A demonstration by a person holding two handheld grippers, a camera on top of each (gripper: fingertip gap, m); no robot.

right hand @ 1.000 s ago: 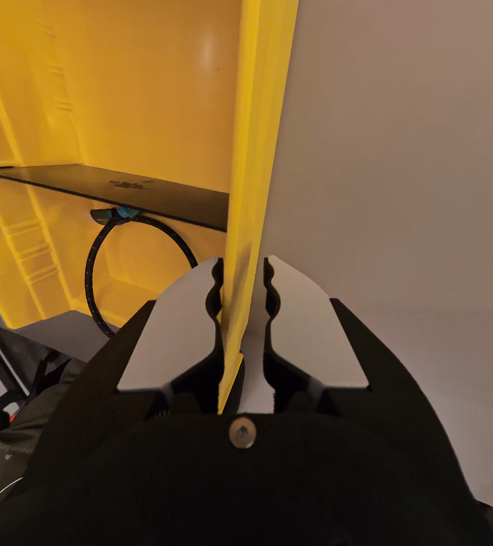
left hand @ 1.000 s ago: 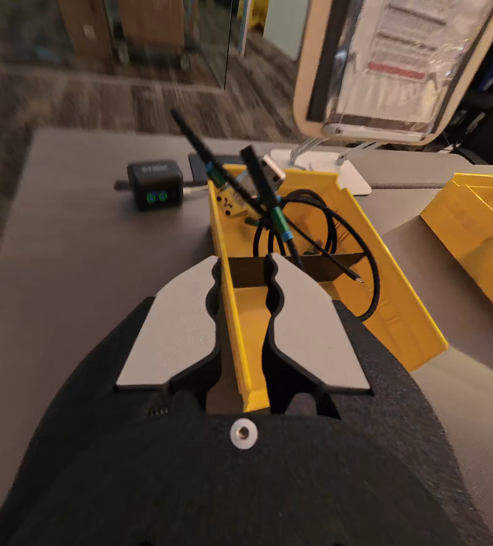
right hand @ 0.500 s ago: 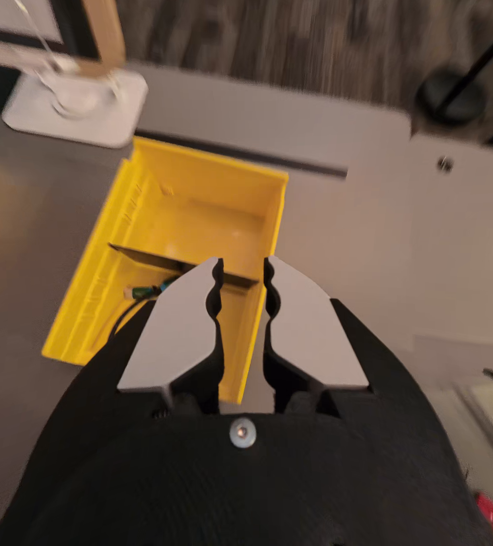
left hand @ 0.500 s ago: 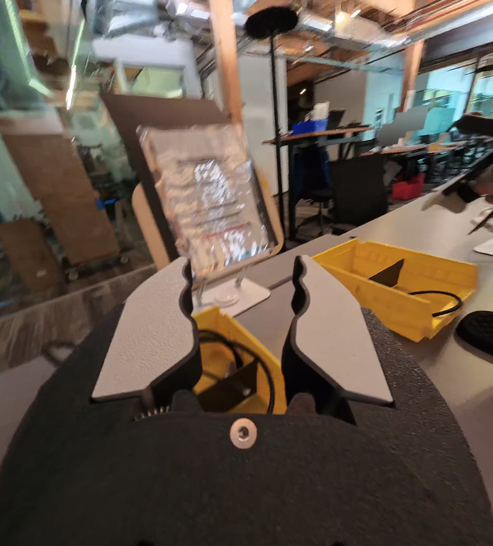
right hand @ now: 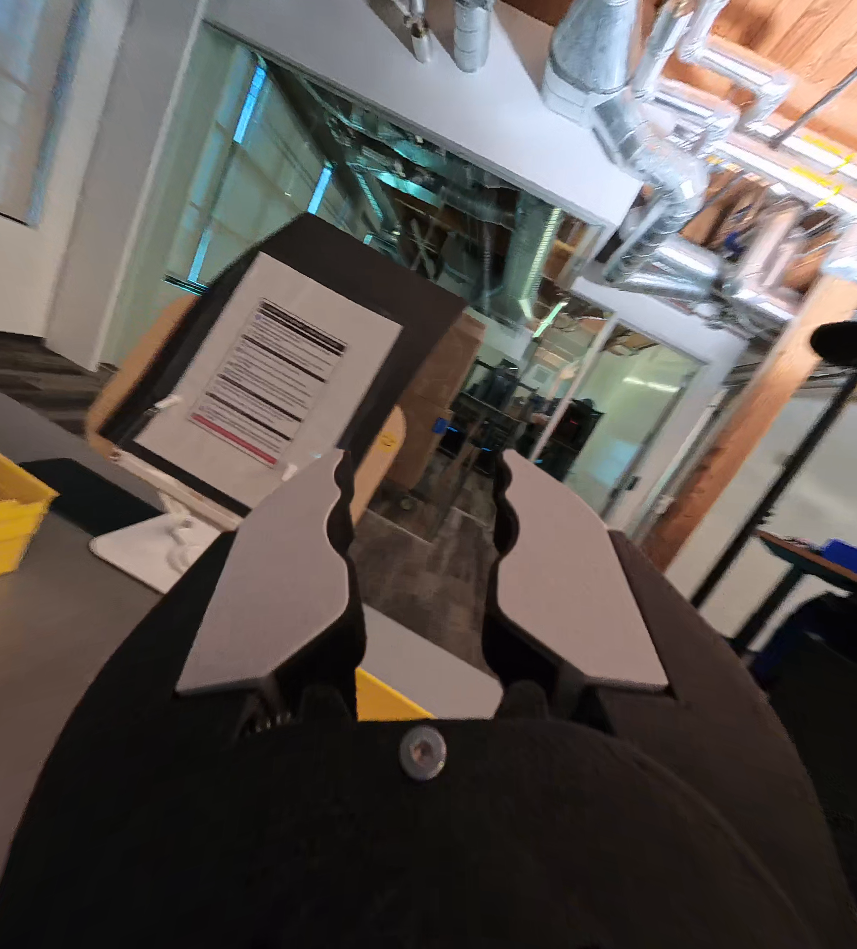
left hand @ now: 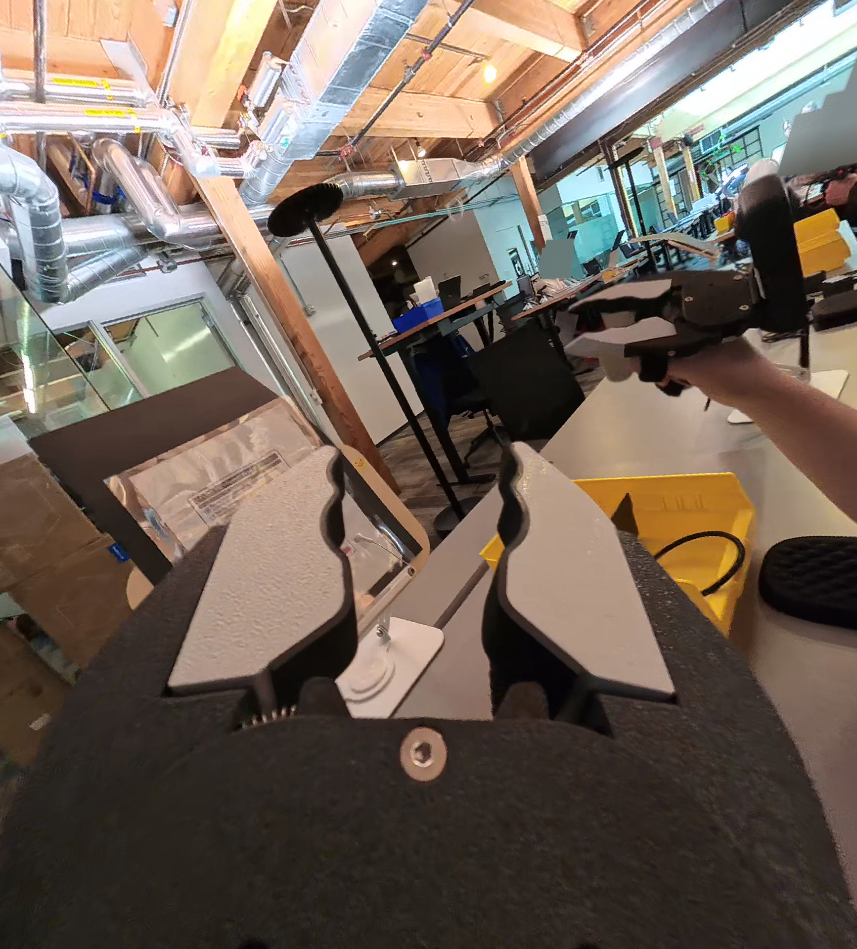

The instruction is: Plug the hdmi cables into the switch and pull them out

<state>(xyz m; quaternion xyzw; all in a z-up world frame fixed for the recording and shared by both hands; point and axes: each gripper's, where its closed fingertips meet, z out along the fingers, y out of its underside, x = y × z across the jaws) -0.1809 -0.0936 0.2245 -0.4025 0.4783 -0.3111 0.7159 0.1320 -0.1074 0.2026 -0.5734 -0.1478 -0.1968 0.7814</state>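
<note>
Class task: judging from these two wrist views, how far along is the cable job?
Done: nothing can be confirmed; no switch is in view. In hand: nothing. The left tongs and right tongs are open, empty and raised above the table. Left: one black cable lies in the yellow bin, unplugged.

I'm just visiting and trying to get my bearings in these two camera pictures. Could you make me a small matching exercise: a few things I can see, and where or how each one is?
Things:
1. left gripper
2. yellow bin
3. black cable
4. framed sheet on a stand

States or places:
A. lies curled inside a bin
B. stands tilted on a white base on the table
C. open, with nothing between its fingers
D. sits on the grey table, under a bare forearm

Pairs: 1-C, 2-D, 3-A, 4-B
</note>
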